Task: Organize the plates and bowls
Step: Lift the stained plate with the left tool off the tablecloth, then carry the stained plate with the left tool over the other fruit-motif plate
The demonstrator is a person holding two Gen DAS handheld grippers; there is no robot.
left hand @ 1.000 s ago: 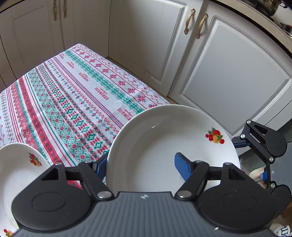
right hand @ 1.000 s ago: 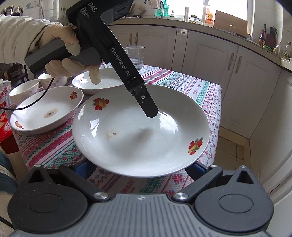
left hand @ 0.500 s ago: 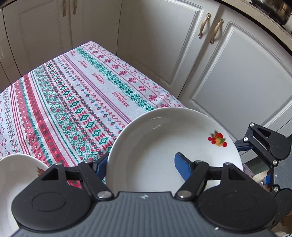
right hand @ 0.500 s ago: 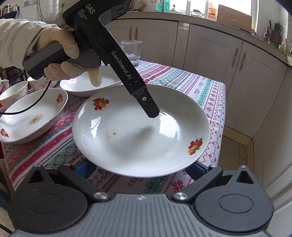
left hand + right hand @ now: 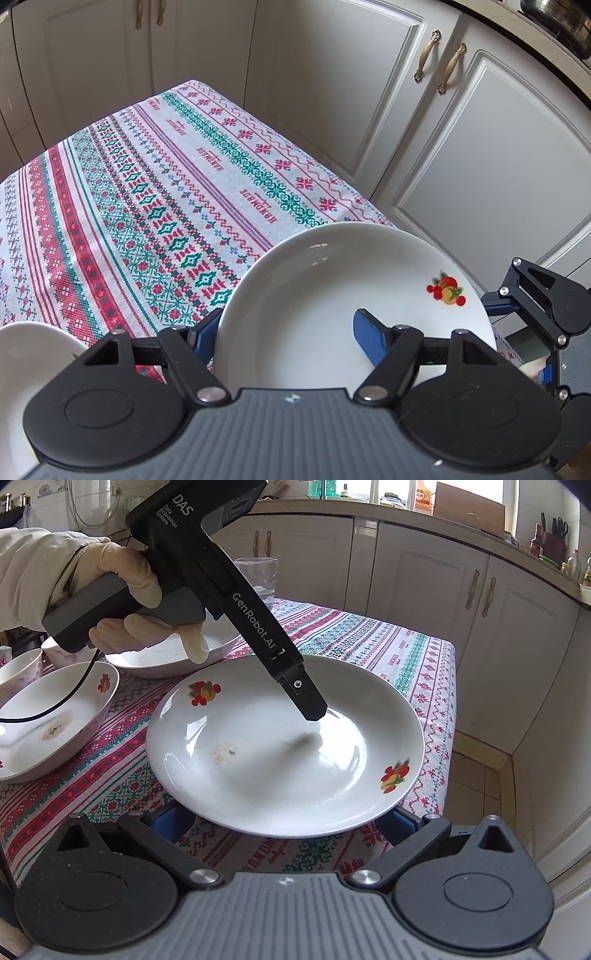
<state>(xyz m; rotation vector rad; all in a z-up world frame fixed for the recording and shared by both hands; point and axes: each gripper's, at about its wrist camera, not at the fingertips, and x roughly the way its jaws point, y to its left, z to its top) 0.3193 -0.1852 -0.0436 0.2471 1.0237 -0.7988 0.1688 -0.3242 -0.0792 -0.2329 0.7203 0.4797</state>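
A white plate (image 5: 284,746) with fruit decals hangs above the table corner; it also shows in the left wrist view (image 5: 332,295). My left gripper (image 5: 288,332) grips its rim, one blue finger (image 5: 369,339) inside the plate, the other under it. In the right wrist view the left gripper's tip (image 5: 310,705) rests in the plate. My right gripper (image 5: 284,823) is open, its blue fingers (image 5: 170,821) wide apart beneath the plate's near edge. Whether they touch it is hidden.
A patterned tablecloth (image 5: 147,192) covers the table. A stained white bowl (image 5: 51,720), another plate (image 5: 159,657), small bowls (image 5: 22,668) and a glass (image 5: 258,576) stand to the left and behind. White cabinets (image 5: 498,627) and floor lie right of the table edge.
The plate has moved with both grippers toward the table's far right corner. The stained bowl has slid left in both views. The grips look unchanged.
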